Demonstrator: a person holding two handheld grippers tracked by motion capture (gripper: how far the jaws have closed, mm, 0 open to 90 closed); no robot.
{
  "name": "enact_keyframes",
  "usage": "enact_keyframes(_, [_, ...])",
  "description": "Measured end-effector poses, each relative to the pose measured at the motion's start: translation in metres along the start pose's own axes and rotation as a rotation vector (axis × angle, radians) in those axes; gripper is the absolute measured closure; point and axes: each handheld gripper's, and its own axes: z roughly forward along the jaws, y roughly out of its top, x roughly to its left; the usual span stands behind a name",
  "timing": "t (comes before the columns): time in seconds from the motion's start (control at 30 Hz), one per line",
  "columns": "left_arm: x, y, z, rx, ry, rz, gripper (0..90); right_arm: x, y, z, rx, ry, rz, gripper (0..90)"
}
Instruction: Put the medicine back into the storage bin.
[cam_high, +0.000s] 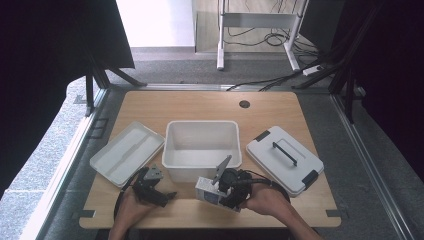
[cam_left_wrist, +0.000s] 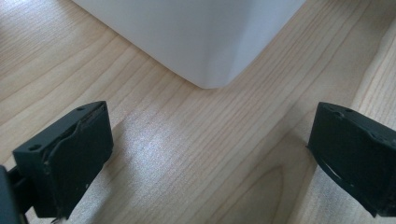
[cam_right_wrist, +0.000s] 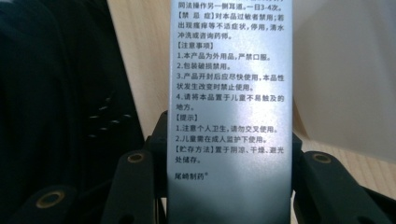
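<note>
- Small carton (cam_high: 207, 190) with printed Chinese text is clamped between the jaws of the right gripper (cam_high: 216, 191), pads pressed on both of its sides; seen close up in the right gripper view (cam_right_wrist: 229, 116).
- Carton is held just at 6 o'clock of the white bin (cam_high: 202, 148), near the table's (cam_high: 280, 107) front edge.
- Left gripper (cam_high: 159, 196) is held wide open with nothing between its jaws, low over bare wood, at 7 o'clock of the bin.
- Bin corner (cam_left_wrist: 210, 42) is seen at 12 o'clock in the left gripper view.
- Flat lid (cam_high: 127, 151) lies at 9 o'clock of the bin, handled case (cam_high: 284, 159) at 3 o'clock.

Bin (cam_high: 202, 145) between tray (cam_high: 126, 152) and lidded case (cam_high: 284, 159).
</note>
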Motion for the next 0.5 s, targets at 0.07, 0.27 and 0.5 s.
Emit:
enact_keyframes(0.07, [0.000,0.000,0.000,0.000,0.000,0.000,0.0,0.000,0.001,-0.003,0.001,0.003,-0.003,55.9])
enact_keyframes(0.27, [0.000,0.000,0.000,0.000,0.001,-0.001,0.0,-0.002,0.015,-0.028,0.003,0.020,-0.021,56.0])
enact_keyframes(0.5, [0.000,0.000,0.000,0.000,0.001,-0.004,0.0,-0.008,0.030,-0.054,-0.016,0.015,-0.023,56.1])
